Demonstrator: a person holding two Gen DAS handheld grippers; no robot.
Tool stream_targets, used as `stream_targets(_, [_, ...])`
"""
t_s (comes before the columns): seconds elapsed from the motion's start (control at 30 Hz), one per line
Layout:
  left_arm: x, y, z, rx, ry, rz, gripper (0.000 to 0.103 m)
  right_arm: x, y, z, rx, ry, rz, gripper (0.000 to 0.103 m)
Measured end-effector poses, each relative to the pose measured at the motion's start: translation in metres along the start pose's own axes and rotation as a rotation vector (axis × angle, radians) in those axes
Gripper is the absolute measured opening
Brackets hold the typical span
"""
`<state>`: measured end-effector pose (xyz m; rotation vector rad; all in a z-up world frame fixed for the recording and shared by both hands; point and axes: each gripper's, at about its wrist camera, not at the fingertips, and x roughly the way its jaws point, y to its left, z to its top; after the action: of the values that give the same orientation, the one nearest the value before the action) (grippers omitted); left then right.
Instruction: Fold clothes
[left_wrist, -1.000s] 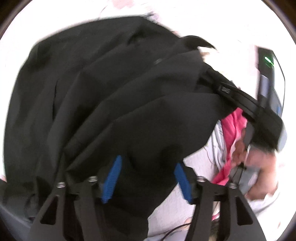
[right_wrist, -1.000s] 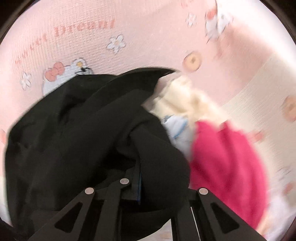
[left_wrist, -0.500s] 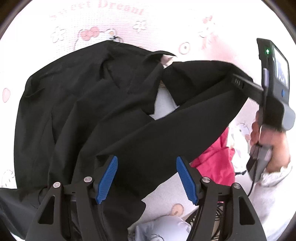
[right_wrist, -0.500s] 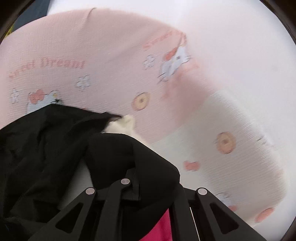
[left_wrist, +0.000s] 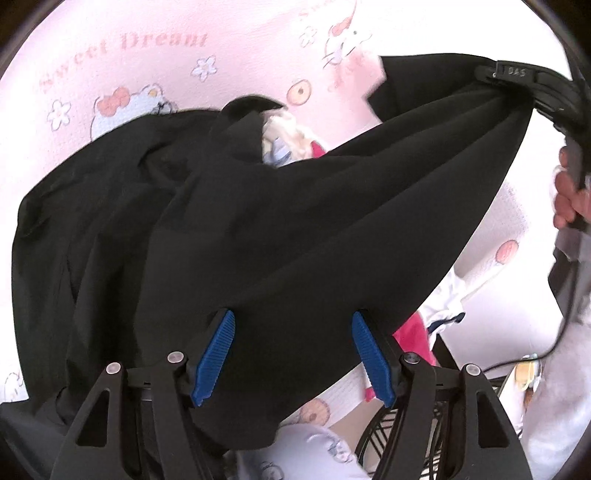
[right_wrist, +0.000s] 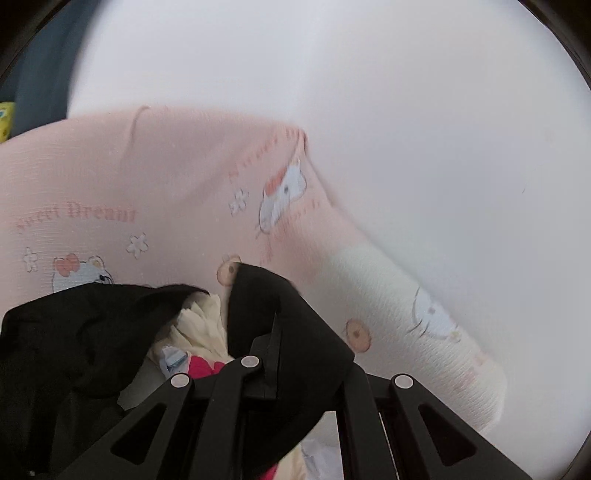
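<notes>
A black garment (left_wrist: 295, 221) lies bunched on a pink cartoon-print blanket (left_wrist: 147, 55). One corner is pulled taut up to the right. My right gripper (left_wrist: 524, 85) is shut on that corner, with a hand (left_wrist: 569, 199) on its handle. In the right wrist view the black cloth (right_wrist: 288, 325) wraps over the right gripper (right_wrist: 273, 332) and hides its fingertips. My left gripper (left_wrist: 291, 356) is open, its blue pads (left_wrist: 216, 354) wide apart. The stretched cloth runs between and beyond them, not pinched.
Other clothes lie under the black garment: a cream piece (right_wrist: 201, 325), a red one (left_wrist: 410, 332) and a pale printed one (left_wrist: 314, 454). A black wire basket (left_wrist: 399, 443) sits at the lower right. The blanket's (right_wrist: 147, 166) far edge meets a white wall.
My right gripper has risen up and to the right with the black corner, stretching the cloth into a taut span. The left gripper stays open beneath it.
</notes>
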<state>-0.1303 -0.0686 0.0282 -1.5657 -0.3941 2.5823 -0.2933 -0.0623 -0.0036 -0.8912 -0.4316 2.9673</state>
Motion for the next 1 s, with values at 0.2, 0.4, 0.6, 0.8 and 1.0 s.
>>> stream_targets(0.2, [-0.021, -0.021, 0.016, 0.034, -0.098, -0.033, 0.067, -0.002, -0.008, 0.0, 0.007, 0.034, 0.015, 0.002])
stream_targets(0.4, [0.035, -0.03, 0.022, 0.044, 0.022, -0.036, 0.07, 0.017, -0.02, -0.026, 0.058, 0.154, 0.063, 0.002])
stream_targets(0.6, [0.062, -0.028, 0.01, -0.02, 0.054, -0.023, 0.011, 0.05, -0.058, -0.075, 0.211, 0.293, 0.132, 0.002])
stream_targets(0.8, [0.078, -0.024, -0.001, -0.084, 0.086, -0.005, 0.011, 0.075, -0.104, -0.125, 0.419, 0.429, 0.221, 0.003])
stream_targets(1.0, [0.079, -0.005, -0.005, -0.162, 0.079, 0.078, 0.007, 0.093, -0.152, -0.183, 0.782, 0.51, 0.443, 0.005])
